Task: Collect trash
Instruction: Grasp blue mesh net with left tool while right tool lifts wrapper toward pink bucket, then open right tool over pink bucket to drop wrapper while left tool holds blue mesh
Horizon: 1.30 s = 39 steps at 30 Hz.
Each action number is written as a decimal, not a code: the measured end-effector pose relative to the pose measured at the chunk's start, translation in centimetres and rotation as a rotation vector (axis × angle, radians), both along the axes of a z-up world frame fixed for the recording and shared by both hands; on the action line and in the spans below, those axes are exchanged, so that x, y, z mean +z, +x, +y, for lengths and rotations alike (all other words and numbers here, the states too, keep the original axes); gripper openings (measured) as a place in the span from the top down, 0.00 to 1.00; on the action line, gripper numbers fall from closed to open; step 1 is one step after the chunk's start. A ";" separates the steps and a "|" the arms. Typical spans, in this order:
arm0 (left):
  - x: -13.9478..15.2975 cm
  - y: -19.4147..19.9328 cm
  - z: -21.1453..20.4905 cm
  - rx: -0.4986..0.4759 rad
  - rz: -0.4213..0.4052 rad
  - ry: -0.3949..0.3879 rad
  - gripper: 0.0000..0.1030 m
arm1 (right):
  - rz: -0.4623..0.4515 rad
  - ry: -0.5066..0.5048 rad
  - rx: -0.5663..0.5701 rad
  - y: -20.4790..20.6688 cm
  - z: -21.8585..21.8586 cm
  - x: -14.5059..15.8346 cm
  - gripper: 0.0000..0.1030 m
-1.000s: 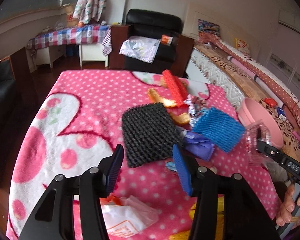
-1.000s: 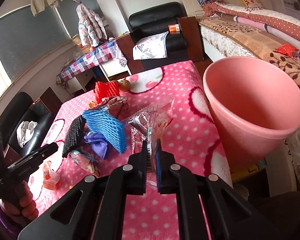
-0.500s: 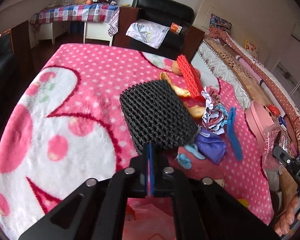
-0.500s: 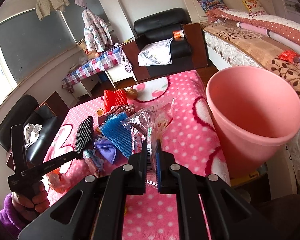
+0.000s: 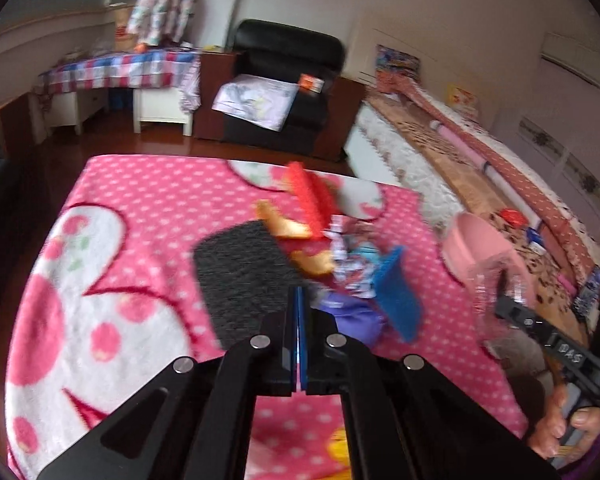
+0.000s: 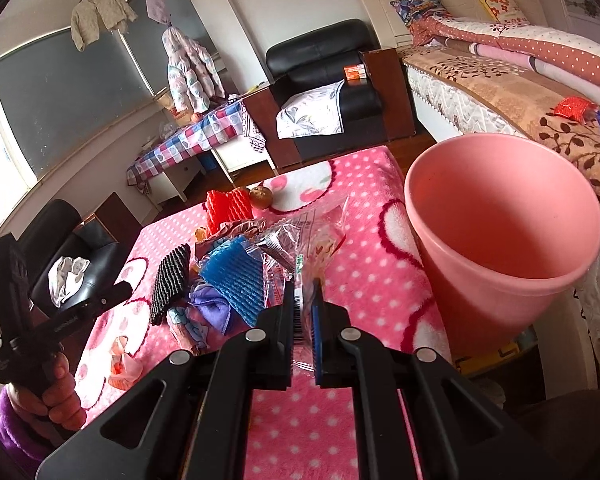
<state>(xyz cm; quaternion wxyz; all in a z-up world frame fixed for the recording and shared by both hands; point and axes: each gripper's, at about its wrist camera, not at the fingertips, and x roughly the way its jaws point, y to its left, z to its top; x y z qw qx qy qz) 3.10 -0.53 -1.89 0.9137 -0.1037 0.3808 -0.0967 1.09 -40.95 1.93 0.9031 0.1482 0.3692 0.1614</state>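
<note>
My left gripper [image 5: 299, 300] is shut on the edge of a black foam net [image 5: 242, 276] and holds it above the pink dotted blanket [image 5: 120, 208]. The net also shows in the right wrist view [image 6: 170, 282]. My right gripper [image 6: 303, 288] is shut on a clear plastic wrapper [image 6: 300, 240] and holds it up left of the pink bin [image 6: 500, 248]. A trash pile lies on the blanket: blue foam net [image 6: 232, 276], red foam net [image 6: 226, 206], purple scrap [image 6: 212, 306], orange peel [image 5: 284, 224].
A white and orange bag [image 6: 122, 364] lies near the blanket's left edge. A bed [image 6: 500, 80] runs along the right behind the bin. A black armchair [image 6: 324, 80] and a checked table [image 6: 188, 136] stand beyond the blanket.
My left gripper shut on the black foam net and lifted it off the blanket. My right gripper kept its hold on the wrapper and drew back a little from the bin.
</note>
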 end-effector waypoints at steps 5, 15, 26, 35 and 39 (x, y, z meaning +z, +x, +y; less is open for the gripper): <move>0.7 1.0 -3.4 -0.058 -0.027 0.010 0.61 | -0.004 0.013 -0.009 0.0 -0.7 0.3 0.93; -2.5 6.0 -8.8 -0.091 0.049 0.152 0.58 | 0.001 0.048 -0.058 0.6 -3.5 0.6 0.93; -1.2 5.4 -10.3 -0.149 0.095 0.085 0.94 | -0.003 0.079 -0.096 2.3 -6.6 0.4 0.93; 4.2 5.9 -15.2 -0.271 -0.039 0.019 0.94 | -0.034 0.067 -0.219 4.1 -11.7 0.9 0.93; 5.1 6.7 -18.3 -0.316 -0.084 -0.001 0.94 | -0.036 0.056 -0.260 4.6 -13.5 0.6 0.93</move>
